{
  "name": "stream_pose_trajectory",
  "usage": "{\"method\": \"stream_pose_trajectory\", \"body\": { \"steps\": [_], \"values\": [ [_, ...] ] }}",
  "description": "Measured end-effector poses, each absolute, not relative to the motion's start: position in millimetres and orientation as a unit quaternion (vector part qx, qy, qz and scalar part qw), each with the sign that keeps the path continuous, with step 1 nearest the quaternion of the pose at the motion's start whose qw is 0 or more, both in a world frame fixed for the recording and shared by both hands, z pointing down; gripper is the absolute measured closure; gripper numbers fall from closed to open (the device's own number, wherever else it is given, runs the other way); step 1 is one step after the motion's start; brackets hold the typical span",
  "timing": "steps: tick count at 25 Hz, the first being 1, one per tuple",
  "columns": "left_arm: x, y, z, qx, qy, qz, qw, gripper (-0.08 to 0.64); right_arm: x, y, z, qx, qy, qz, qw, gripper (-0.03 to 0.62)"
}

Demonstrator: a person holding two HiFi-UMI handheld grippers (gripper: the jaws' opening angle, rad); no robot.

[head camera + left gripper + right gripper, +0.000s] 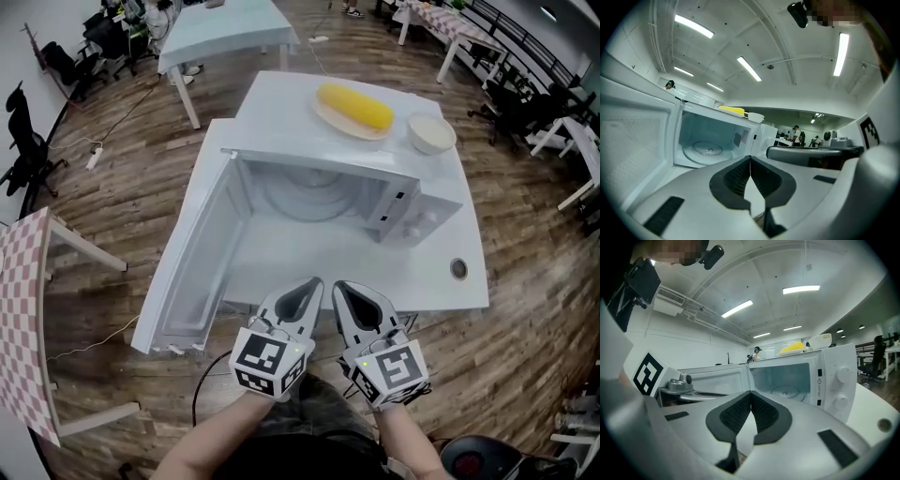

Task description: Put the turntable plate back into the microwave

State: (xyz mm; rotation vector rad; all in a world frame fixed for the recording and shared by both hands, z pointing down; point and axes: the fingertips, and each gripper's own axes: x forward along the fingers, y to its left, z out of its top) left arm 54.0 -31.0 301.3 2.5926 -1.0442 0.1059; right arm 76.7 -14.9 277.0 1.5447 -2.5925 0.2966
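The left gripper (312,285) and the right gripper (339,287) hang side by side at 6 o'clock of the head view; both have their jaws pressed fully together, and nothing is between them. They stand just off the near edge of the white table (441,272).

The turntable plate (305,197) lies flat on the floor of the open microwave (323,150), at 12 o'clock from the grippers. Both gripper views show it level in the cavity, so I judge that the placing itself is done. To finish well, one should check that the plate sits centred on its hub and does not rock, but no view shows the hub closely enough to tell this.

The door (192,272) is swung wide toward 10 o'clock and reaches beyond the table's edge; its free corner is the nearest thing to strike, on the left gripper's side. Between the grippers and the cavity the table is bare, so there is room straight ahead. At 1 o'clock the control panel (841,376) stands out at an angle, close to the right gripper's path.

Farther, on top of the microwave, a corn cob (354,107) lies on a dish, and a bowl (431,133) is beside it at 2 o'clock; a hard push of the door could shake them.
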Motion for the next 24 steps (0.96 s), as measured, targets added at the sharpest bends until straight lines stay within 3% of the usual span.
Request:
{"method": "stream_pose_trajectory", "body": {
  "steps": [24],
  "values": [
    [31, 40, 249, 0.913, -0.387, 0.001, 0.133, 0.546, 61, 66, 230, 0.498, -0.865, 0.052, 0.042, 0.571]
  ]
}}
